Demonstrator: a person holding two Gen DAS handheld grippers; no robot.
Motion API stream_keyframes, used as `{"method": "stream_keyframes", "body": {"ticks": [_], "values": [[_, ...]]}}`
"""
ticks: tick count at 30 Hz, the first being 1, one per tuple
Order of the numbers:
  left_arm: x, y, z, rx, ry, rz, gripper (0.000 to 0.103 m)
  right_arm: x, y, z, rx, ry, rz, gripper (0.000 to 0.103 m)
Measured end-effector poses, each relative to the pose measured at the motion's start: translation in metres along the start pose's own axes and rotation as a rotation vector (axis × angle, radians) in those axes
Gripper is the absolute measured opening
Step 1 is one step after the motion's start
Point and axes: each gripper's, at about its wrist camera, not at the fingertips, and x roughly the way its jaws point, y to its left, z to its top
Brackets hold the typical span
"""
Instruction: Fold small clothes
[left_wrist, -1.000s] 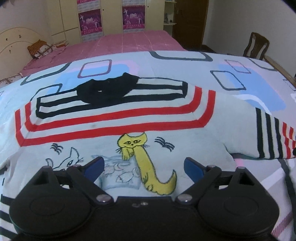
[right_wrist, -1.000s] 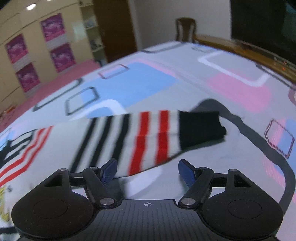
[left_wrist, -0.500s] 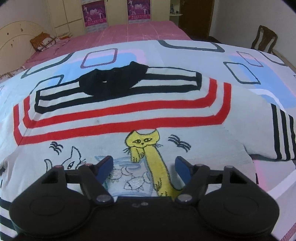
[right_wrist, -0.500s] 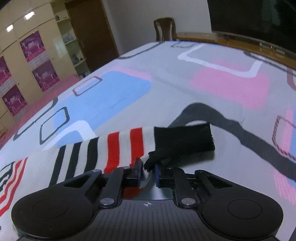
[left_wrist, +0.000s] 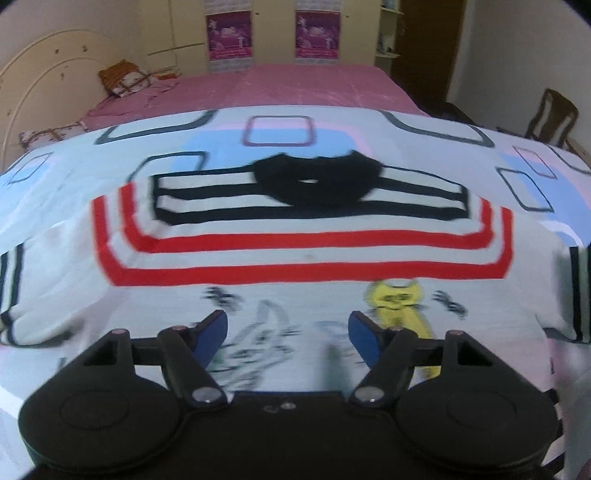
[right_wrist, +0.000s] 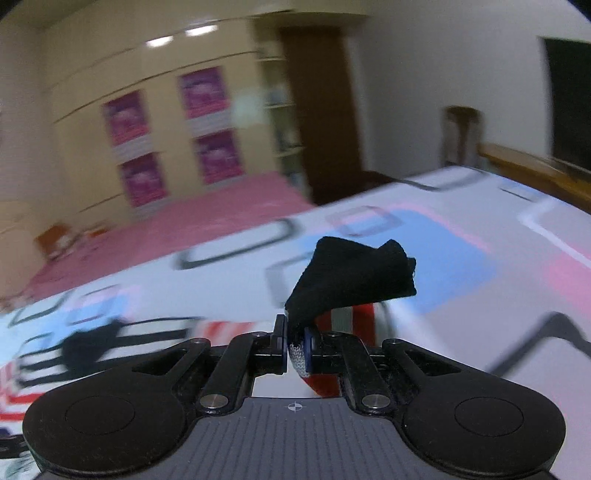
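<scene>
Both views are smeared by motion blur, so the cat drawing (left_wrist: 397, 306) on the sweater (left_wrist: 295, 254) is hard to read and the sketch beside it is only scribbles. The sweater's 2 sleeves run out of the left wrist view at either side, and its bottom edge is hidden behind the left gripper (left_wrist: 287, 334). That gripper hangs just above the sweater's lower front with its jaws spread wide and nothing between them. The sweater lies flat, front up, on the patterned bedsheet (left_wrist: 273, 136), black collar (left_wrist: 317, 181) farthest away. The right gripper (right_wrist: 295, 345) is clenched on the sleeve (right_wrist: 347, 321) near its black cuff (right_wrist: 351, 275), which stands lifted above the sheet
</scene>
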Motion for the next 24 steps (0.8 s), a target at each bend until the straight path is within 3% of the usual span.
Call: {"method": "stream_keyframes", "body": {"ticks": [4, 9, 13, 19, 20, 21, 23, 24], "values": [[-0.005, 0.038, -0.003, -0.026, -0.017, 0.031, 0.071, 0.01, 0.079, -0.014, -0.077, 0.034, 0.121, 0.008], [-0.009, 0.087, -0.005, -0.068, -0.024, 0.043, 0.071, 0.037, 0.169, -0.053, -0.155, 0.139, 0.232, 0.008], [-0.007, 0.112, -0.005, -0.099, -0.018, 0.026, 0.071, 0.052, 0.212, -0.086, -0.189, 0.223, 0.268, 0.008], [-0.005, 0.116, -0.005, -0.111, -0.015, -0.05, 0.075, 0.053, 0.233, -0.11, -0.224, 0.283, 0.315, 0.009], [-0.005, 0.115, -0.005, -0.11, -0.016, -0.059, 0.075, 0.054, 0.234, -0.11, -0.222, 0.29, 0.324, 0.016], [-0.005, 0.112, -0.006, -0.108, -0.015, -0.073, 0.076, 0.053, 0.234, -0.109, -0.216, 0.295, 0.334, 0.031], [-0.004, 0.106, -0.005, -0.106, -0.008, -0.108, 0.078, 0.043, 0.228, -0.106, -0.201, 0.277, 0.348, 0.053], [-0.003, 0.101, -0.005, -0.102, -0.003, -0.124, 0.078, 0.037, 0.225, -0.104, -0.204, 0.256, 0.339, 0.053]]}}
